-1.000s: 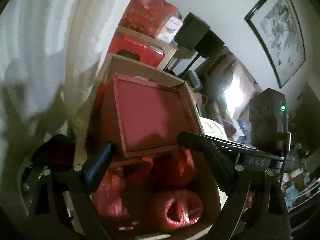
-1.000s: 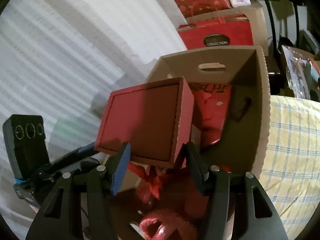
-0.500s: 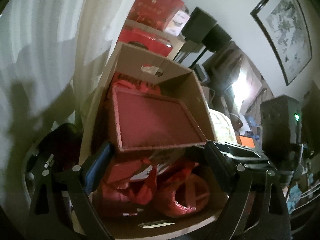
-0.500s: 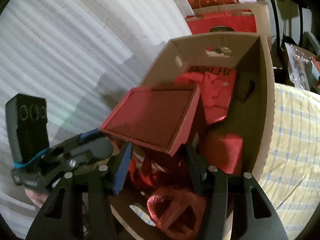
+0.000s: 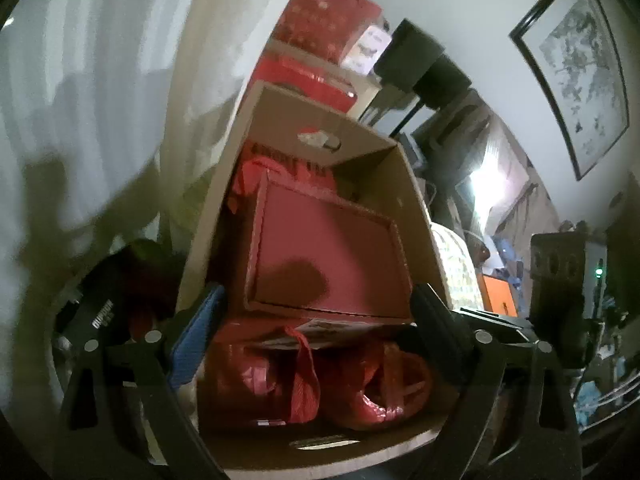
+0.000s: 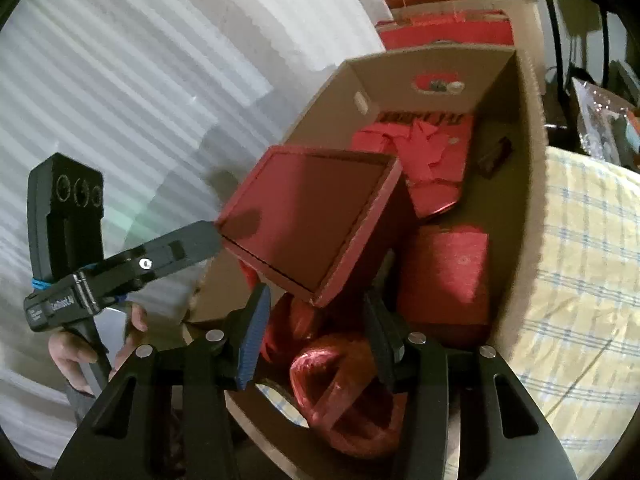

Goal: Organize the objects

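Note:
A flat red box (image 5: 324, 256) lies tilted on the red bags (image 5: 360, 384) inside an open cardboard carton (image 5: 424, 232). My left gripper (image 5: 316, 332) straddles the box's near edge, its jaws wide and still opening, with a gap at the blue pad (image 5: 196, 344). In the right wrist view the same red box (image 6: 308, 216) hangs over the carton (image 6: 524, 184), and one left finger (image 6: 188, 248) reaches its left corner. My right gripper (image 6: 316, 328) sits below the box's near corner, jaws closing, and neither pad presses on it.
A yellow checked cloth (image 6: 580, 264) lies right of the carton, and a white pleated curtain (image 6: 140, 80) hangs on its left. Red gift boxes (image 5: 320, 28) are stacked behind it, beside dark speakers (image 5: 408, 56). A hand (image 6: 72, 356) holds the left gripper's handle.
The red box has tipped flatter and sunk into the carton. Both grippers have followed it down, the left jaws have spread wider and the right jaws have narrowed.

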`<state>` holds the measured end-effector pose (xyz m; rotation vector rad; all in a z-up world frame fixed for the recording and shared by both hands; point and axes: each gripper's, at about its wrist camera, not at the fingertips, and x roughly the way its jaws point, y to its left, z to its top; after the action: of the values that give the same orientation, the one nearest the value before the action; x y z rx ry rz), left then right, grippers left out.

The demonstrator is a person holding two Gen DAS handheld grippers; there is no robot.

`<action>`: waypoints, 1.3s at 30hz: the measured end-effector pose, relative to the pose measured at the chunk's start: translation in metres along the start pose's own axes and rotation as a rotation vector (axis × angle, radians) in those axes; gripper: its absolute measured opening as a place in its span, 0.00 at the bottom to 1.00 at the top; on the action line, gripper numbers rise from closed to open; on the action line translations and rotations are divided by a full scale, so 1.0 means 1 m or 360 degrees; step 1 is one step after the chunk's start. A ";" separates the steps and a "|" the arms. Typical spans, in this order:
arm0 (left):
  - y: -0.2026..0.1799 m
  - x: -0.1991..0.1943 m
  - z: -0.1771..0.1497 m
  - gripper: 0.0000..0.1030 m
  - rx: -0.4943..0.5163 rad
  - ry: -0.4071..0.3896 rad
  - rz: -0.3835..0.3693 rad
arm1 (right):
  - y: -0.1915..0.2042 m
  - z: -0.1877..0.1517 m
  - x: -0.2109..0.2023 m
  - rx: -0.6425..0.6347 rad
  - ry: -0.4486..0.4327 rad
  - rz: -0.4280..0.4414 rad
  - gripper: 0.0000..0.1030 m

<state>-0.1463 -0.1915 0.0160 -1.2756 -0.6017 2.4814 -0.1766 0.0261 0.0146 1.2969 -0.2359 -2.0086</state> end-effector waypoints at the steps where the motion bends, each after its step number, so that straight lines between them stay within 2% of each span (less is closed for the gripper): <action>1: -0.002 -0.005 0.000 0.92 0.0009 -0.0017 0.0006 | 0.000 0.000 -0.005 0.0000 -0.0015 -0.0005 0.47; 5: -0.009 -0.017 -0.004 0.96 0.0030 -0.0050 0.0028 | -0.001 -0.002 -0.021 -0.0008 -0.0074 -0.0040 0.50; 11: -0.029 -0.022 -0.020 0.97 0.0111 -0.0064 0.0103 | 0.000 -0.010 -0.042 -0.0048 -0.0158 -0.0134 0.54; 17: -0.047 -0.024 -0.039 0.97 0.0163 -0.0076 0.0127 | 0.001 -0.024 -0.056 -0.0096 -0.0213 -0.0236 0.59; 21: -0.060 -0.025 -0.052 0.97 0.0212 -0.0095 0.0163 | 0.000 -0.038 -0.068 -0.0125 -0.0257 -0.0328 0.70; 25: -0.074 -0.028 -0.068 0.97 0.0273 -0.0129 0.0226 | -0.002 -0.052 -0.081 -0.0150 -0.0308 -0.0429 0.76; 32: -0.097 -0.033 -0.090 0.98 0.0335 -0.0198 0.0277 | -0.001 -0.080 -0.104 -0.0181 -0.0429 -0.0611 0.80; 39: -0.111 -0.034 -0.106 0.98 0.0354 -0.0197 0.0277 | -0.003 -0.109 -0.124 -0.0151 -0.0516 -0.0725 0.85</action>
<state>-0.0332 -0.0848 0.0382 -1.1397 -0.2397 2.6941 -0.0564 0.1341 0.0502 1.0235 0.0113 -2.5830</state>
